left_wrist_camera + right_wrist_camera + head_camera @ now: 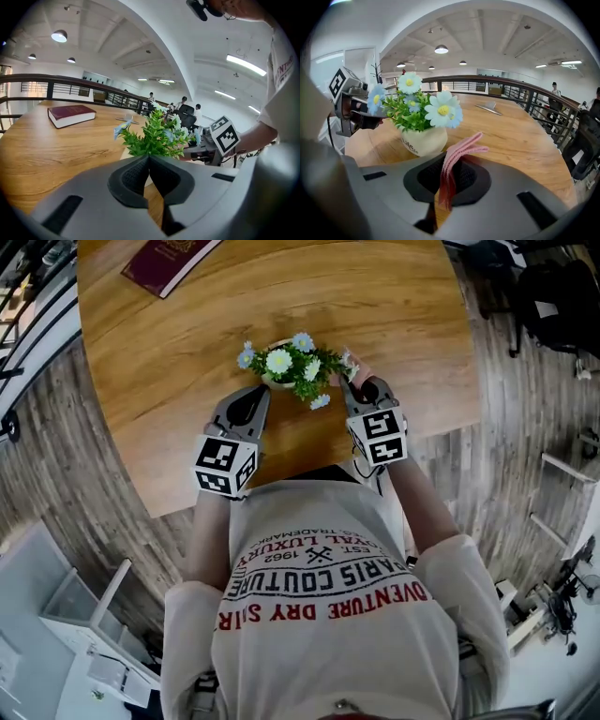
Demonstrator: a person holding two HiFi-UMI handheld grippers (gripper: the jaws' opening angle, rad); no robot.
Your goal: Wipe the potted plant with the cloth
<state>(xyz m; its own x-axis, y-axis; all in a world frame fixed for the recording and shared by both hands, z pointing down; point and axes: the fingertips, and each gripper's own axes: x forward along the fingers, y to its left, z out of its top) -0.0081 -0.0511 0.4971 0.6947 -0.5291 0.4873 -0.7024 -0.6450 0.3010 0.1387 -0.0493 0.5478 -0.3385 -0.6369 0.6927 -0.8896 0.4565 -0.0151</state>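
Observation:
The potted plant (286, 365), green leaves with white and blue daisies in a cream pot (423, 140), stands on the round wooden table (169, 381) near its front edge. My left gripper (253, 397) is just left of the pot, shut with nothing between its pads (133, 176); in the left gripper view the plant (154, 136) is right ahead. My right gripper (361, 388) is at the plant's right side, shut on a folded pink cloth (457, 157) that sticks up out of the jaws, close to the pot.
A dark red book (167, 261) lies at the table's far left. A small flat metallic thing (490, 108) lies further out on the table. A black railing (525, 93) runs behind the table, and office chairs (553, 296) stand on the plank floor.

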